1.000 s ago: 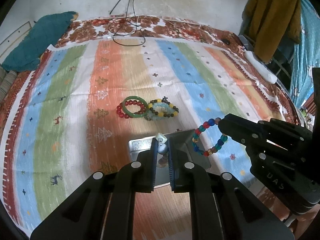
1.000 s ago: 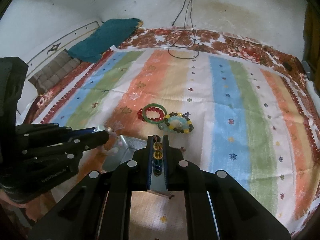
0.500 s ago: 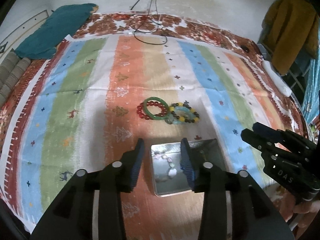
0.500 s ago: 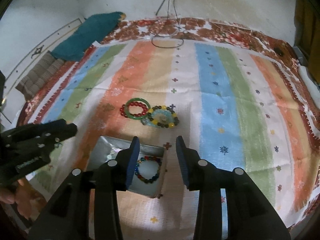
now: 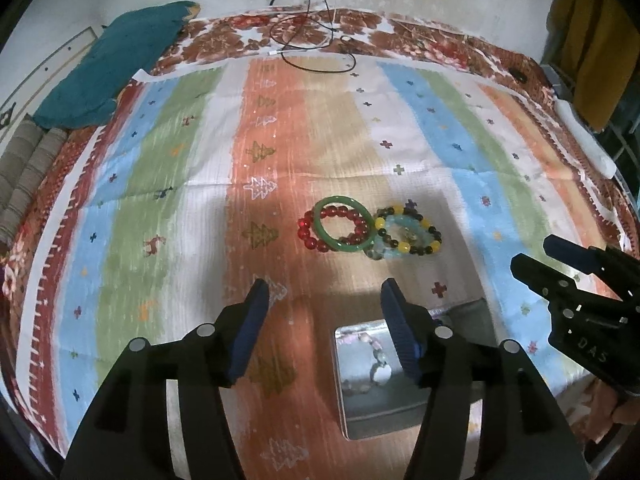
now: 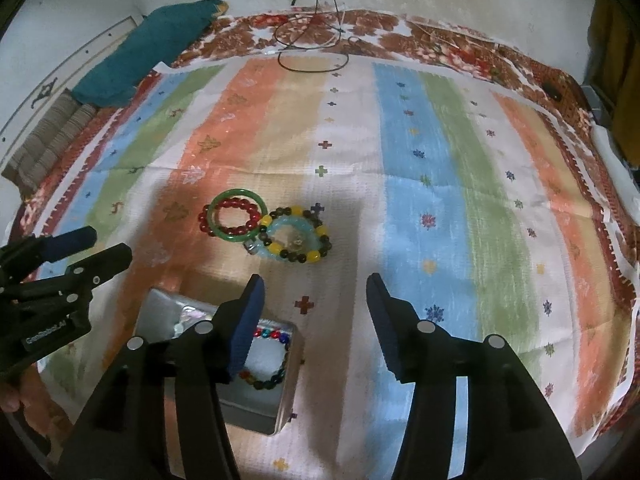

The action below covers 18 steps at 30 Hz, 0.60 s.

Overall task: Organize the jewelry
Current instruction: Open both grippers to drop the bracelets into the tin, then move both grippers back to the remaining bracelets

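We look steeply down from both wrists, close over the striped cloth (image 5: 340, 152); both views share the bracelets (image 5: 368, 228) and the near tin (image 6: 288, 380).

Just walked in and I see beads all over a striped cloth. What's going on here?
A person is sorting bracelets into a metal tin with two hand-held grippers. The left gripper and right gripper have just been opening, with nothing between their fingers. A pale bead bracelet and a multicoloured bead bracelet lie in the tin. A green bangle, red bead bracelet, light blue bangle and yellow-and-dark bead bracelet wait on the cloth.
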Available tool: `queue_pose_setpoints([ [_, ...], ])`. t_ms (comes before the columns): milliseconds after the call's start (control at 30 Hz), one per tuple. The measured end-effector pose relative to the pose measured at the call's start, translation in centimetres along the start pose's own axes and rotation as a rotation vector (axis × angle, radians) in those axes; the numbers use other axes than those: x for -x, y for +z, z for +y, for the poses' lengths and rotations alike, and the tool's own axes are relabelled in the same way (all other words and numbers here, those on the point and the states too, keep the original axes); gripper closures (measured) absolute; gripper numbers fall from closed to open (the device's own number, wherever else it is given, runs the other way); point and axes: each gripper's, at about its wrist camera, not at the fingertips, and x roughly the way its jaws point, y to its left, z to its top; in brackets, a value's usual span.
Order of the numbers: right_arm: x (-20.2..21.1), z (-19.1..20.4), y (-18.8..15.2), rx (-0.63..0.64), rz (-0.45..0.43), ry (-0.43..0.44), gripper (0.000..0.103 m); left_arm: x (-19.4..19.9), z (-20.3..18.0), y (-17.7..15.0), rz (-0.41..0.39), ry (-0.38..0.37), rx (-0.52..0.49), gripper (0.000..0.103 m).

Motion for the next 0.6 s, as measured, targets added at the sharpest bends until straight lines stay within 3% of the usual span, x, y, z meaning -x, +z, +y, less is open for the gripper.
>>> queue_pose_setpoints([
  [600, -4.3, -0.8, 2.6, 0.01, 0.077, -0.024, 0.041, -4.8, 0.8, 3.0, 0.074, 0.071, -0.024, 0.036],
])
